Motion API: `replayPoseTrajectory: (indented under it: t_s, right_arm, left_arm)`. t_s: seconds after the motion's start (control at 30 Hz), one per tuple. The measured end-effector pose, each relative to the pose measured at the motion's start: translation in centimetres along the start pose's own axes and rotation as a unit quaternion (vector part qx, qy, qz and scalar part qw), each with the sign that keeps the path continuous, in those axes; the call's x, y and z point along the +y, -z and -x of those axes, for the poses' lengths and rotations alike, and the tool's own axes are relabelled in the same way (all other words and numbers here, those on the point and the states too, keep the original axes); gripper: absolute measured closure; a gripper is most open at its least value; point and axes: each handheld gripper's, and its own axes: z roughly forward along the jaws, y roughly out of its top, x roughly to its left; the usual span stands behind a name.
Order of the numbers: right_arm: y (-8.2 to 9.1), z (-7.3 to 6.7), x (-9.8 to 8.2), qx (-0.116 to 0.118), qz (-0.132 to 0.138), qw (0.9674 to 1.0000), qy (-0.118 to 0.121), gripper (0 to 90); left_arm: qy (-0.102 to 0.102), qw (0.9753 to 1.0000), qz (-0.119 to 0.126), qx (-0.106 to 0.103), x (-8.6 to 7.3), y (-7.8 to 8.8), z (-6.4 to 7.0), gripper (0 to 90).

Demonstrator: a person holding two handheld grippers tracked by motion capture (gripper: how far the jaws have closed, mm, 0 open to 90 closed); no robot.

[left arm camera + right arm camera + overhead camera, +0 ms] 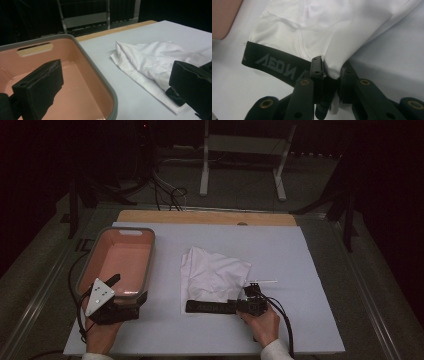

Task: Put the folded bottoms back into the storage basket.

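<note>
At the left of the desk (300,270), which is covered by a pale sheet, a pink tub (90,265) with a grey rim is set, its long side running away from the person; a slot handle is cut into its far wall, and nothing is seen inside it but the bare pink floor. The left tongs (129,290) are held at the tub's near end, with a grey three-cornered plate on top; in the left gripper view the two black jaws are spread wide, one hanging over the tub's interior and the other over the desk beside it, and nothing is gripped between them. To the right of the tub, near the middle of the desk and apart from it, a white garment (215,275) is laid in a crumpled heap, with a black waistband (210,307) bearing grey lettering stretched along its near edge. At the right end of that waistband the right tongs (331,72) are found, held in the person's right hand (261,322). In the right gripper view their jaws are drawn tightly together on a fold of the white cloth just where it meets the black band, and the fabric is seen pinched between the pads.
</note>
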Motion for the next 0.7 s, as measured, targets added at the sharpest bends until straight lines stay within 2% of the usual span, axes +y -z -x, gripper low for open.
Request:
replayPoseTrajectory:
  t_s: [0.37,0.5,0.7]
  right_arm:
    - [1.2,0.3,-0.1,-0.002,0.004,0.9997,0.024,77.4]
    - [1.5,0.4,-0.3,-0.008,0.001,0.9994,0.033,77.4]
    - [2.0,0.8,-0.6,-0.010,0.002,0.9990,0.044,77.3]
  left_arm:
    - [-0.010,0.9998,-0.003,-0.015,1.8,-2.0,1.3,0.1]
    - [-0.019,0.9995,-0.005,-0.024,2.6,-3.2,2.3,0.1]
    - [-0.016,0.9991,-0.008,-0.039,3.3,-5.0,2.9,0.1]
